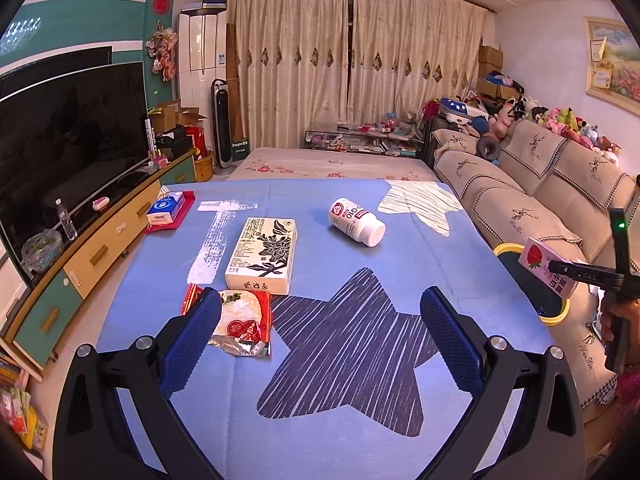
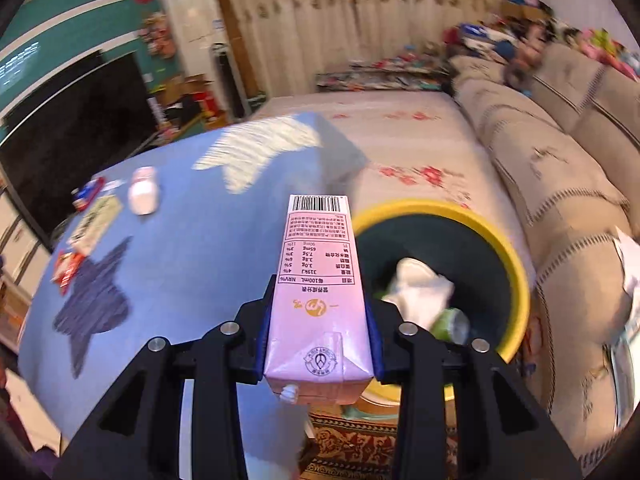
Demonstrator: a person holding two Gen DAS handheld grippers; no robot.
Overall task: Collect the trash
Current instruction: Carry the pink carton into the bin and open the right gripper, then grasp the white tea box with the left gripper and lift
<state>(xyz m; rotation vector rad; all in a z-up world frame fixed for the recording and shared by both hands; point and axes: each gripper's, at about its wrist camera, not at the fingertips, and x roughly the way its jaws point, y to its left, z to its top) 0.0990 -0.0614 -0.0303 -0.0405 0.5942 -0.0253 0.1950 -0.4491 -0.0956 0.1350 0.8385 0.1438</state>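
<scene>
Between our left gripper (image 1: 320, 344) fingers, which stand wide apart with nothing between them, we see only the blue tablecloth (image 1: 460, 248) and its dark star print. Just beyond and inside our left finger (image 1: 192, 344) lies a crumpled snack wrapper (image 1: 244, 324), its left edge hidden behind that finger. Straight past the wrapper, farther from the fingertips, a white tea box (image 1: 264, 254) with a black flower print lies flat. Well off to the left of it, near the table's far left corner, a blue tissue pack (image 1: 166, 208) rests on something red. Ahead and slightly right of the gap between our fingers, a white pill bottle (image 1: 356, 222) lies on its side, well apart from the box.

Farther right, past our right finger (image 1: 452, 340) and beyond the table edge, the right gripper (image 1: 576, 272) is clamped on a pink milk carton (image 1: 546, 268), held over a yellow-rimmed trash bin (image 1: 558, 316) that stands between the table and the sofa (image 1: 520, 208).

From the right wrist view, the right gripper (image 2: 318, 320) has its fingers drawn in narrow on both flat sides of the pink milk carton (image 2: 318, 280), which points away along the fingers, barcode end farthest. Just right of the fingertips and below them the yellow-rimmed trash bin (image 2: 496, 236) stands open, with white crumpled paper (image 2: 418, 284) and a greenish bottle (image 2: 452, 322) inside. The carton's far end overlaps the bin's left rim.
</scene>
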